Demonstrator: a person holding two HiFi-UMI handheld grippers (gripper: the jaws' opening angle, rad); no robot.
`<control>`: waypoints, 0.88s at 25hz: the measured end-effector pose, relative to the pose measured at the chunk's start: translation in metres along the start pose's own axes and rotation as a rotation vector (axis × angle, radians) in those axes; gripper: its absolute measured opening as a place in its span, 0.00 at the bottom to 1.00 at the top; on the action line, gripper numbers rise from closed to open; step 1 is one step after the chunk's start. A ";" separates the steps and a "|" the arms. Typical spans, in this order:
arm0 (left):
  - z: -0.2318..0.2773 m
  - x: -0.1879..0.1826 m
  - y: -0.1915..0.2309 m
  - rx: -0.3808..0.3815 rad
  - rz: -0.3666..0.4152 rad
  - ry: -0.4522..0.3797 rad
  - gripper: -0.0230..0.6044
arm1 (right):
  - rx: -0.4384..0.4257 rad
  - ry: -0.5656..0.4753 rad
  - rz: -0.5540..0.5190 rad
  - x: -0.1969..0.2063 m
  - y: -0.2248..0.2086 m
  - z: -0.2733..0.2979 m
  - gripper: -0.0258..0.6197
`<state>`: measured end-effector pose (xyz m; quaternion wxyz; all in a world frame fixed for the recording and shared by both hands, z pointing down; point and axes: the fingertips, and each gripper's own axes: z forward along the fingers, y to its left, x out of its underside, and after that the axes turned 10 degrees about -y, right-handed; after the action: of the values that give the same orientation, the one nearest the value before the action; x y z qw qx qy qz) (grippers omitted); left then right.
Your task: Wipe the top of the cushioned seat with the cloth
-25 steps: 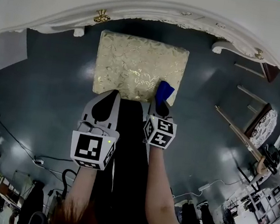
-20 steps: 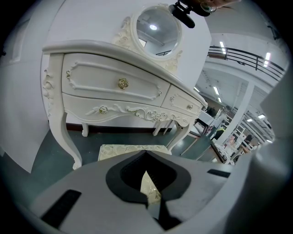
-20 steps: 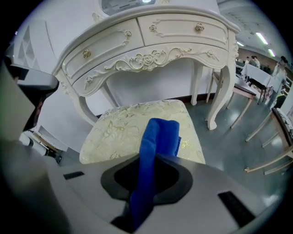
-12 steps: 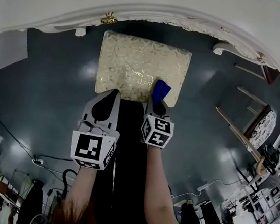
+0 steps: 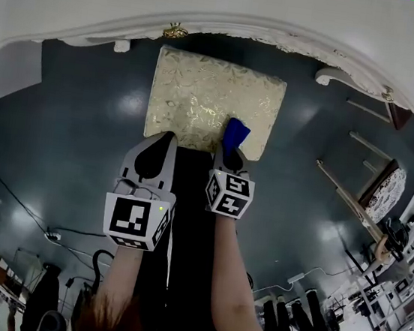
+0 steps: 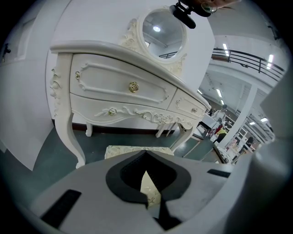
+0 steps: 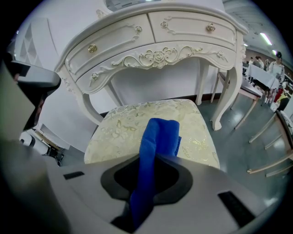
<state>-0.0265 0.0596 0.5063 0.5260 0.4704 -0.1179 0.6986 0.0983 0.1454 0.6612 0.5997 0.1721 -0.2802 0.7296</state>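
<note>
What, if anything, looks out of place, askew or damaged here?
Nothing stands out. The cushioned seat shows no spill or tear, and the blue cloth is clamped in the right gripper over its near edge.

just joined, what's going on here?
A person holds a gripper in each hand over a gold-patterned cushioned seat before a white ornate dressing table. The right gripper is shut on a blue cloth, its free end over the seat's near right corner. The left gripper is shut, empty, by the seat's near edge.
</note>
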 end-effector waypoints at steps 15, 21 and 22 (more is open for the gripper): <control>-0.007 0.000 0.017 -0.023 -0.018 -0.007 0.03 | -0.025 0.007 -0.016 -0.001 0.025 0.008 0.13; -0.012 -0.001 0.027 -0.040 -0.026 -0.011 0.03 | -0.040 0.004 -0.020 -0.002 0.038 0.010 0.13; -0.013 -0.001 0.028 -0.043 -0.027 -0.011 0.03 | -0.045 0.005 -0.024 -0.002 0.040 0.010 0.13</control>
<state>-0.0573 0.0559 0.5084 0.5448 0.4646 -0.1293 0.6860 0.0586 0.1322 0.6599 0.6127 0.1601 -0.2932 0.7162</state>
